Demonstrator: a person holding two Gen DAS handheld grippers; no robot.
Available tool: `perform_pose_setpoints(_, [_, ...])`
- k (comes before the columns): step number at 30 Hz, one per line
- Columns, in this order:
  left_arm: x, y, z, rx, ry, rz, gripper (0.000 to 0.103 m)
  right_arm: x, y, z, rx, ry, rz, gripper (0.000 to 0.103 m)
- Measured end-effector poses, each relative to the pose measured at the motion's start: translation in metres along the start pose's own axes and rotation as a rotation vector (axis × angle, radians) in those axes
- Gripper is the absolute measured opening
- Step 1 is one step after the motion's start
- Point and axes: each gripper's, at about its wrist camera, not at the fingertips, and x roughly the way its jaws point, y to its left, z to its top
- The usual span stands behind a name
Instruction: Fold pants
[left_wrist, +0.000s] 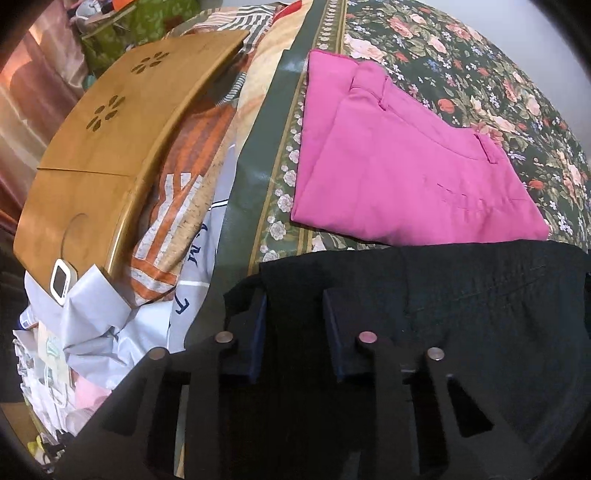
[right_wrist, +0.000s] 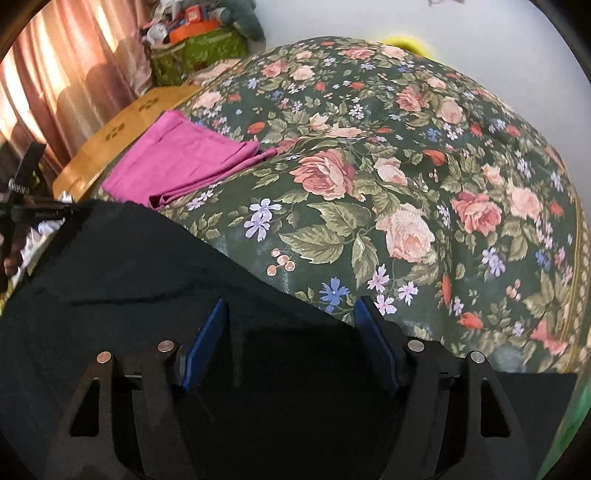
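Nearest in the left wrist view, the left gripper (left_wrist: 294, 314) has its blue-padded fingers (left_wrist: 260, 332) a moderate gap apart, with the black pants (left_wrist: 480, 295) lying between and under them. Whether the pads press the cloth cannot be told, since black fabric and black fingers merge. In the right wrist view the right gripper (right_wrist: 291, 332) is spread wide, its fingers (right_wrist: 207, 343) set over the same black pants (right_wrist: 129, 258), holding nothing that can be seen.

The black pants run across both tools, left to right; their far edge lies just ahead of the left fingertips and slants away to the left ahead of the right ones. Which end is the waist cannot be told.

Beyond that edge, only the left view shows the pink pants (left_wrist: 388, 166) from above: folded flat, belt loops and waistband to the far right, long axis running away from the tool. The right view shows the same pink pants (right_wrist: 177, 162) far to its left, edge-on, with stacked layers visible. Both garments lie on the floral cover (right_wrist: 369, 184).

Only the left view shows a wooden tray (left_wrist: 122, 140) far left with a small white device (left_wrist: 61, 286) on its near end. Only the right view shows the other gripper's black frame (right_wrist: 26, 206) at its left edge, and pink curtains (right_wrist: 55, 81) beyond.
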Motion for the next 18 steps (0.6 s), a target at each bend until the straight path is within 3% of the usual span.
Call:
perform_pose_setpoints(4, [-0.006, -0.006, -0.005, 0.025, -0.004, 0.007, 0.017, -0.002, 0.007, -0.005, -0.023, -0.019, 0.0, 0.05])
perform_pose_setpoints(10, [-0.03, -0.009, -0.011, 0.041, -0.056, 0.038, 0.004, -0.01, 0.012, -0.007, -0.04, -0.025, -0.004, 0.007])
perform_pose_setpoints(18, [-0.099, -0.013, 0.008, 0.058, -0.205, 0.034, 0.004, -0.055, 0.024, 0.009, -0.081, -0.153, -0.155, 0.005])
